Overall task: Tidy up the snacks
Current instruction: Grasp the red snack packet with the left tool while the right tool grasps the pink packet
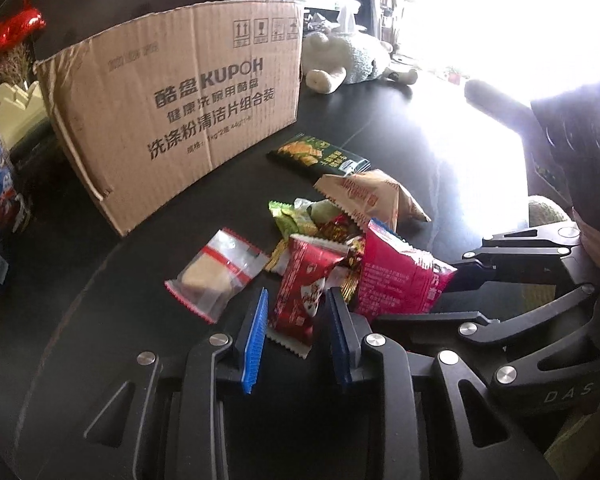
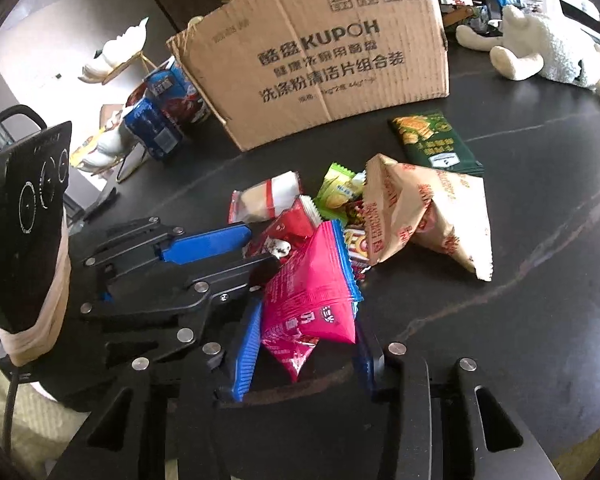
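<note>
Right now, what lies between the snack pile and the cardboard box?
Bare dark tabletop. In the right wrist view nothing lies between the pile's green packet and the cardboard box.

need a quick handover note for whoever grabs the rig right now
Left gripper: fingers around the dark red packet, apparently gripping it.
Right gripper: fingers either side of the pink packet, apparently closed on it.
Both packets are at the near edge of the snack pile on the dark table. The clear-wrapped cake and green packet lie loose nearby, in front of the cardboard box.
Done: no snack visibly sorted yet.
Left: sort everything.
</note>
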